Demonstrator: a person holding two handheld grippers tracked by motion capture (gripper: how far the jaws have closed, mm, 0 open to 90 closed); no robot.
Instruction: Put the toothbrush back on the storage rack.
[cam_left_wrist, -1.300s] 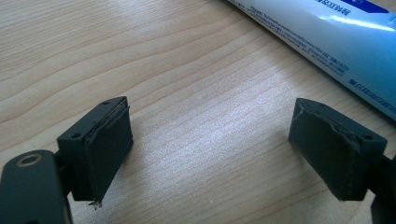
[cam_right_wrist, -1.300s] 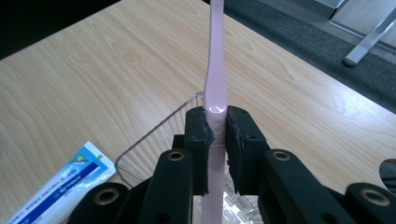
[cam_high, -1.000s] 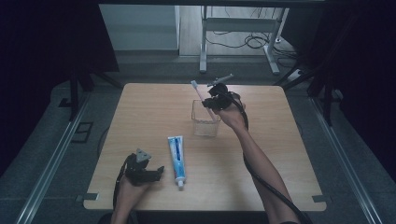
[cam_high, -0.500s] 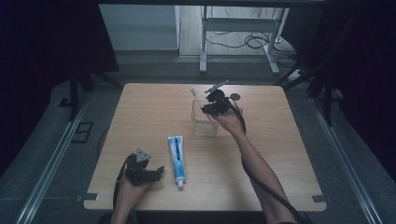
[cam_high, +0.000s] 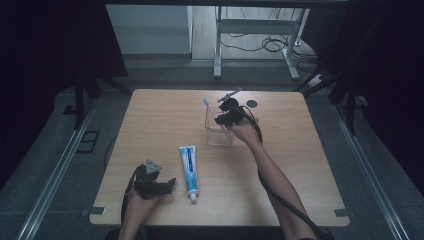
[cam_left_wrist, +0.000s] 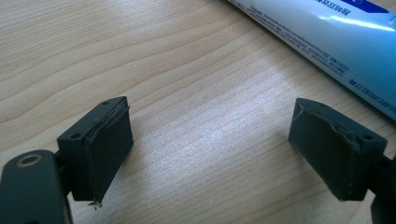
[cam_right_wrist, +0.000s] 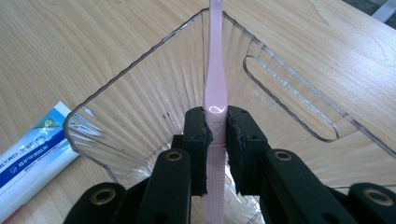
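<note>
Toothbrush (cam_right_wrist: 213, 88) in R hand-held gripper (cam_right_wrist: 215, 135), over cup (cam_right_wrist: 140, 107)

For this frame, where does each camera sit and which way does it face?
High view: above the person's side, looking forward and down on the table; both forearms, left tongs and right tongs show.
Left gripper view: rides the left tongs, low over the wood, jaws apart beside the toothpaste tube.
Right gripper view: rides the right tongs, looking into the clear cup, jaws clamping the pink toothbrush.
Shared: all three show the toothpaste tube.
</note>
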